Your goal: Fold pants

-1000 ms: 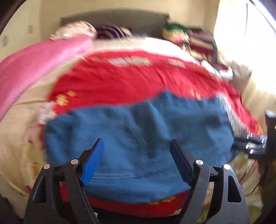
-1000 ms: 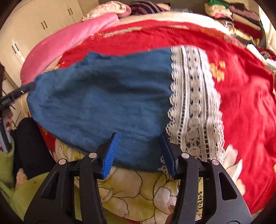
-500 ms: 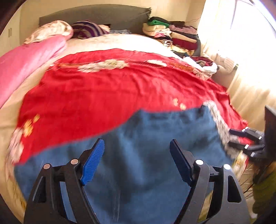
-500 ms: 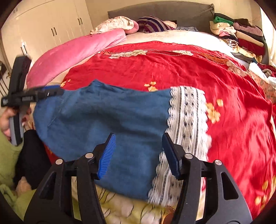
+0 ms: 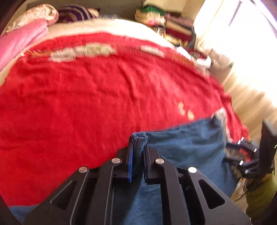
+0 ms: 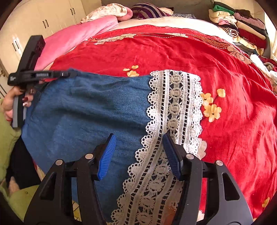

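Observation:
Blue denim pants [image 6: 90, 110] with a white lace hem band [image 6: 174, 103] lie across the near edge of a bed with a red cover [image 6: 173, 52]. My left gripper [image 5: 138, 143] is shut on a corner of the blue pants [image 5: 187, 145]; it also shows at the far left of the right wrist view [image 6: 69, 74]. My right gripper [image 6: 138, 138] is open, its jaws standing over the seam between denim and lace. It also shows at the right edge of the left wrist view [image 5: 230, 152].
A pink blanket [image 6: 77, 36] lies along the bed's left side, with pillows [image 6: 110, 10] at the head. Stacked folded clothes [image 6: 240, 26] sit at the far right. White wardrobe doors [image 6: 45, 19] stand on the left. A bright curtained window [image 5: 242, 52] is on the right.
My left gripper has closed on a corner of the pants at their left end. My right gripper has stayed open and shifted right over the lace edge.

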`<control>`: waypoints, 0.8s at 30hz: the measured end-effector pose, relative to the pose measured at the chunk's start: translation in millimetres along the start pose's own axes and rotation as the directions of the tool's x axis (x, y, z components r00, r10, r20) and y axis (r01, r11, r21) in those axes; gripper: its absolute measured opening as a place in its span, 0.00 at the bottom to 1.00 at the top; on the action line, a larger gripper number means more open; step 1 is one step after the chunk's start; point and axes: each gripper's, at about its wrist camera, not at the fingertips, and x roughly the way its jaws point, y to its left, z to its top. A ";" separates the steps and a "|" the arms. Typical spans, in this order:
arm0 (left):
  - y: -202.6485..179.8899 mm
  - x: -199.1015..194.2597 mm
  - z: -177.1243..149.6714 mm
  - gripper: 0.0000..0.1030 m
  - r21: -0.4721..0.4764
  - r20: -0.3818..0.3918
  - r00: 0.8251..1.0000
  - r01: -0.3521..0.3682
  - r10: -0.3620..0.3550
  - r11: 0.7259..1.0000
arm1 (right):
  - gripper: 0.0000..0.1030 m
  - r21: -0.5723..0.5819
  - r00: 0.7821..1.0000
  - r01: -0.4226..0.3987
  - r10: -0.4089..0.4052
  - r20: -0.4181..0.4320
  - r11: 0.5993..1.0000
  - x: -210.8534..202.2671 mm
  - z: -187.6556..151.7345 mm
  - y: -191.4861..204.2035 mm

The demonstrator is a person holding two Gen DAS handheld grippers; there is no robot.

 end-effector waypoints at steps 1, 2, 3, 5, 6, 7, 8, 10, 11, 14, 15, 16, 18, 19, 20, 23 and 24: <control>4.5 -6.8 2.1 0.08 -0.027 0.038 0.999 0.023 -0.022 0.999 | 0.48 -0.004 1.000 -0.001 0.001 -0.001 1.000 -1.6 -1.0 -0.1; 7.7 -10.5 2.9 0.08 -0.040 0.060 0.998 0.033 -0.030 0.999 | 0.49 -0.009 1.000 -0.002 0.002 -0.004 1.000 -2.7 -1.6 0.0; 6.8 -9.7 2.6 0.08 -0.030 0.059 0.998 0.012 -0.011 0.999 | 0.51 -0.018 1.000 -0.006 0.006 -0.014 1.000 -3.3 -0.3 0.7; 1.5 -1.6 -2.4 0.08 0.018 0.031 0.998 -0.056 0.056 0.998 | 0.51 -0.027 0.999 -0.018 0.017 -0.029 0.999 -4.0 6.4 0.7; -0.3 3.5 -6.5 0.08 0.030 0.014 0.998 -0.066 0.065 0.997 | 0.51 -0.017 1.000 -0.020 0.019 -0.014 1.000 -8.7 12.9 -2.3; -0.2 6.6 -9.7 0.08 0.024 0.006 0.998 -0.059 0.058 0.998 | 0.51 -0.003 1.000 -0.005 0.005 0.020 1.000 -15.6 21.2 -7.5; 1.3 8.0 -10.7 0.08 0.017 0.003 0.999 -0.054 0.054 0.998 | 0.51 0.009 0.999 0.010 -0.011 0.044 1.000 -20.1 28.1 -12.1; 2.9 10.2 -12.3 0.08 0.005 0.001 0.999 -0.051 0.051 0.999 | 0.51 0.059 0.994 0.046 -0.052 0.099 0.997 -28.2 46.2 -29.2; 3.1 10.4 -12.7 0.08 0.004 0.002 0.999 -0.050 0.050 0.999 | 0.51 0.080 0.992 0.053 -0.062 0.107 0.995 -28.2 53.3 -37.2; 4.6 10.1 -12.6 0.09 0.003 0.005 0.999 -0.049 0.049 0.999 | 0.51 0.118 0.996 0.050 -0.059 0.071 0.992 -11.4 72.4 -59.7; 5.4 11.5 -12.3 0.09 0.004 0.006 0.999 -0.049 0.049 0.999 | 0.51 0.112 0.998 0.039 -0.043 0.037 0.993 1.1 77.2 -64.6; 5.4 11.9 -12.9 0.09 0.006 0.008 0.999 -0.053 0.053 0.999 | 0.49 0.103 1.000 0.024 -0.024 0.002 0.994 12.0 78.3 -67.5; 4.4 12.0 -14.8 0.09 0.022 0.011 0.998 -0.065 0.065 0.998 | 0.48 0.109 0.997 -0.010 0.017 -0.069 0.994 35.8 73.6 -73.9; 2.9 11.9 -15.2 0.08 0.030 0.015 0.997 -0.072 0.072 0.997 | 0.46 0.121 0.997 -0.025 0.033 -0.070 0.992 42.1 70.6 -76.6; 1.3 12.4 -16.0 0.07 0.040 0.015 0.997 -0.078 0.078 0.996 | 0.41 0.128 0.997 -0.034 0.042 -0.061 0.991 41.9 66.9 -76.1; -2.9 9.8 -16.4 0.05 0.054 0.028 0.995 -0.100 0.099 0.994 | 0.13 0.113 0.994 -0.108 0.109 -0.002 0.988 24.7 60.3 -68.2; -4.1 4.4 -14.9 0.05 0.052 0.054 0.993 -0.106 0.103 0.993 | 0.13 0.080 0.997 -0.073 0.071 0.028 0.994 15.0 59.0 -61.5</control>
